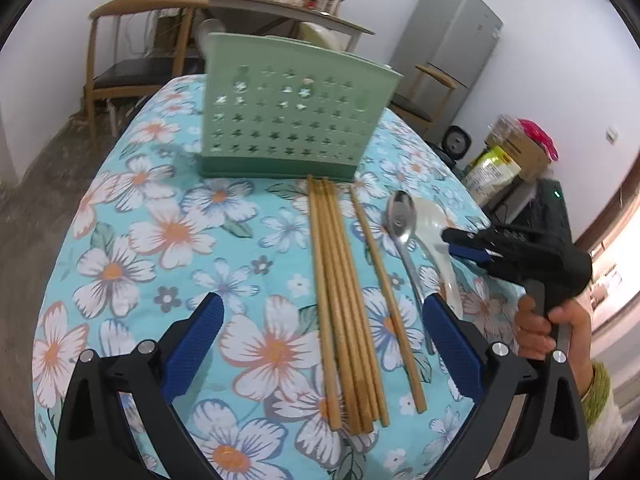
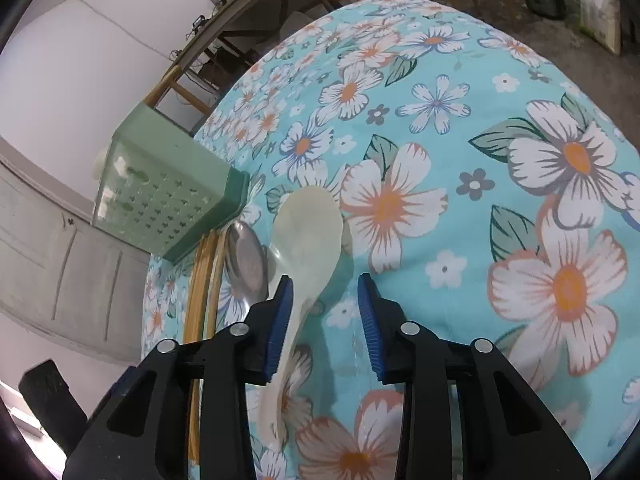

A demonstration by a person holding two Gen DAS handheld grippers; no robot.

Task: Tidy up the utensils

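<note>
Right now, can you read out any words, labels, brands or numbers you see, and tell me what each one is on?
No text is readable.
Yellow-green printed bag beside the table: print too blurred.
Green perforated plastic utensil holder: star cut-outs only, no lettering.
Grey refrigerator: no visible label.

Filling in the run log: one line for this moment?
left gripper: open over chopsticks | right gripper: open, white spoon handle between jaws | metal spoon on cloth | green holder: upright
</note>
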